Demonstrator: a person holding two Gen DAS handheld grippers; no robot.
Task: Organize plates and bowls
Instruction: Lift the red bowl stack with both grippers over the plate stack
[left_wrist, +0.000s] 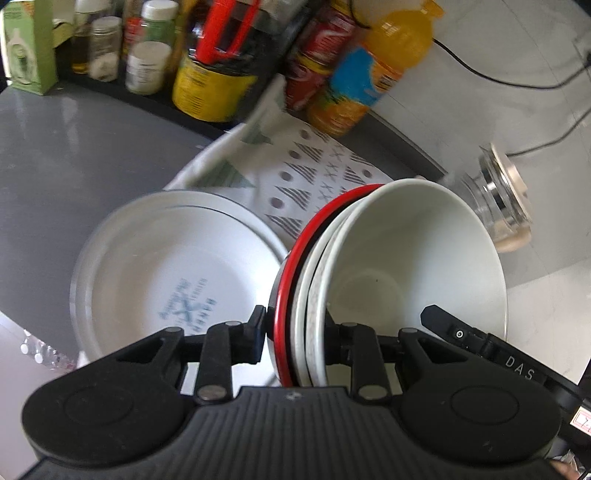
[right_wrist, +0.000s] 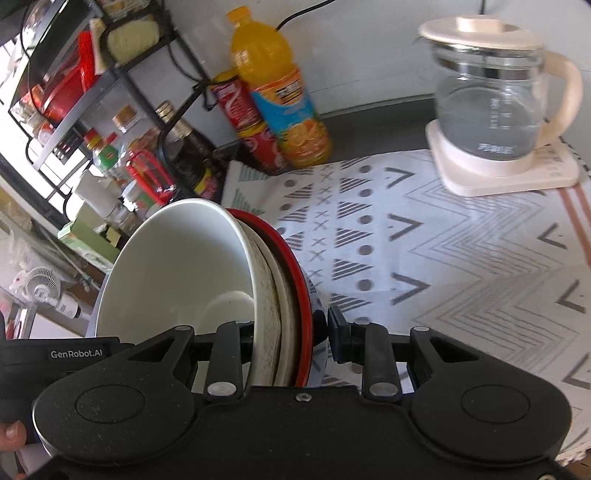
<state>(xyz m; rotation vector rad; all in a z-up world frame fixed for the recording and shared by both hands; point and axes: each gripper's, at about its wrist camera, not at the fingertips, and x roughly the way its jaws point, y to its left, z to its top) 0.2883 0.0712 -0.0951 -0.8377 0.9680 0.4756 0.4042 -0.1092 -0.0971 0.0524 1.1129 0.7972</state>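
Note:
Both grippers hold one stack of nested bowls from opposite sides. The stack has a white bowl (left_wrist: 424, 251) on the inside, two pale bowls, and a red-rimmed bowl (left_wrist: 295, 258) outermost. My left gripper (left_wrist: 295, 336) is shut on the stack's rims. My right gripper (right_wrist: 291, 339) is shut on the same stack (right_wrist: 177, 266), its red rim (right_wrist: 291, 258) toward the cloth. A white plate (left_wrist: 177, 273) with a blue print lies left of the stack, below it.
A patterned cloth (right_wrist: 443, 258) covers the grey counter (left_wrist: 74, 147). A glass kettle (right_wrist: 495, 107) stands at the back right. An orange juice bottle (right_wrist: 280, 96), red cans (right_wrist: 251, 125) and a rack of jars (left_wrist: 147, 55) line the back. The other gripper's body (left_wrist: 517, 362) shows at right.

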